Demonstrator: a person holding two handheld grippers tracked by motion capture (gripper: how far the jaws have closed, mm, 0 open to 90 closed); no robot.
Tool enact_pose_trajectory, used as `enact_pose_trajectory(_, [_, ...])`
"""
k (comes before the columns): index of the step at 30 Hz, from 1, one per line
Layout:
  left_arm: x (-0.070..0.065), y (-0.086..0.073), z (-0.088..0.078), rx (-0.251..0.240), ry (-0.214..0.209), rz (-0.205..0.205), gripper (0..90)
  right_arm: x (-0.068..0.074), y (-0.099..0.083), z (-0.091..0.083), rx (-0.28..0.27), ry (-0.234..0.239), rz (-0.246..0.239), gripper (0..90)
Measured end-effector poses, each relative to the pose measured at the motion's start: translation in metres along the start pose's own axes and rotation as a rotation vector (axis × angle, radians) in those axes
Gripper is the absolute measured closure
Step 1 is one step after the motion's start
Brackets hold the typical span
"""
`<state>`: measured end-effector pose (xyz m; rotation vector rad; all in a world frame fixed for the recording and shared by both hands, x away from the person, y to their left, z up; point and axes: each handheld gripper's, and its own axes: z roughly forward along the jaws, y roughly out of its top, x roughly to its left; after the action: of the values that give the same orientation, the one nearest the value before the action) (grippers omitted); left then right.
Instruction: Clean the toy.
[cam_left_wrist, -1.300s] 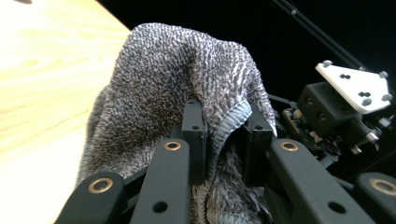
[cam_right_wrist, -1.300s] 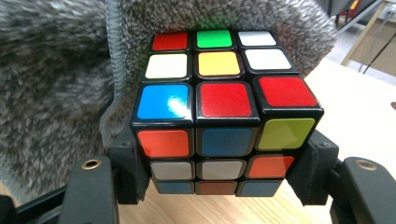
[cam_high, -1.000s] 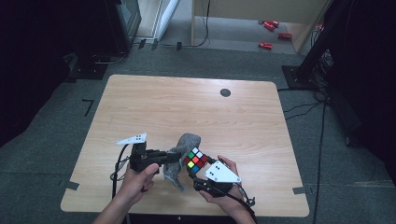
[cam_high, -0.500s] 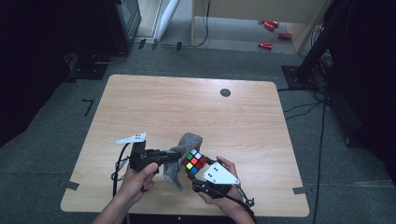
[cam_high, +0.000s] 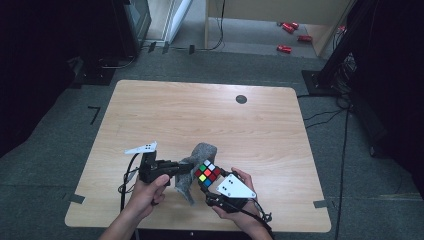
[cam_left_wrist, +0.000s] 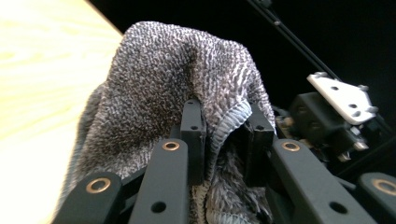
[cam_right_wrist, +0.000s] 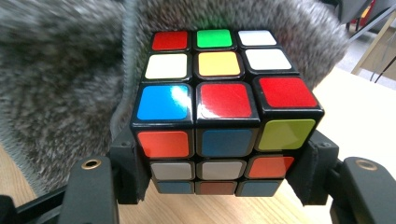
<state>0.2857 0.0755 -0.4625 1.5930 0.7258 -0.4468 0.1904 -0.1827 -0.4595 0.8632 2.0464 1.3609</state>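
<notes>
Left gripper (cam_high: 186, 166), seen from above, lies nearly level just above the wooden table (cam_high: 200, 120), its black jaws pointing toward the puzzle cube (cam_high: 208, 173), and it is clenched on a grey knitted cloth (cam_high: 196, 167). In the left gripper view the two jaws pinch a ribbed hem of the cloth (cam_left_wrist: 187, 88) between them, with the rest of the fabric heaped up over the jaw tips. The person's left hand (cam_high: 147, 192) wraps the gripper's body from below, the forearm coming up from the near edge of the table.

On the other side of the cube, the right gripper (cam_high: 207, 181) grasps it. In the right gripper view its jaws press against two opposite sides of the cube (cam_right_wrist: 224, 112), low on them, and the cube is lifted off the table, its upper face showing mixed red, green, white, yellow and blue stickers. The cloth (cam_right_wrist: 60, 93) sits right behind the cube and to its left, touching its far face. The right hand (cam_high: 235, 205) cups the gripper from underneath, fingers curled round it, with the grey plate on top tilted upward.

The cube hangs near the table's front edge, the cloth draped against its left side.
</notes>
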Motion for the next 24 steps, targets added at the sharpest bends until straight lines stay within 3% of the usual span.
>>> enact_pose_trajectory(1, [0.002,-0.002,0.001,0.003,0.0,-0.006,75.9,-0.001,0.001,-0.001,-0.012,0.003,0.005,34.7])
enact_pose_trajectory(3, [0.002,-0.002,0.001,-0.024,-0.044,-0.044,76.0,-0.001,0.004,-0.005,-0.023,0.002,0.011,34.7])
enact_pose_trajectory(7, [-0.007,0.003,-0.001,-0.06,-0.123,-0.026,75.9,-0.003,0.001,-0.004,-0.019,0.0,0.016,34.7])
enact_pose_trajectory(9, [-0.008,0.003,-0.001,-0.048,-0.082,0.006,75.8,-0.003,-0.001,-0.001,0.006,-0.019,0.004,34.7])
enact_pose_trajectory(12, [-0.003,0.0,-0.001,-0.025,-0.014,0.018,76.1,-0.005,0.001,-0.003,-0.011,-0.025,0.017,34.7])
enact_pose_trajectory(13, [-0.003,-0.002,0.0,-0.006,0.027,0.048,76.2,-0.006,0.003,-0.005,-0.021,-0.026,0.03,34.7])
enact_pose_trajectory(15, [-0.005,-0.004,0.003,0.014,0.054,0.096,76.8,-0.011,0.008,-0.012,-0.049,-0.058,0.044,34.7])
enact_pose_trajectory(18, [-0.011,-0.01,0.013,0.074,0.147,0.226,77.6,-0.016,0.012,-0.017,-0.072,-0.068,0.072,34.7])
enact_pose_trajectory(21, [-0.015,-0.019,0.025,0.124,0.182,0.312,77.5,-0.018,0.013,-0.017,-0.077,-0.056,0.121,34.7])
enact_pose_trajectory(24, [-0.023,-0.027,0.038,0.155,0.182,0.385,77.1,-0.018,0.014,-0.017,-0.087,-0.031,0.161,34.7])
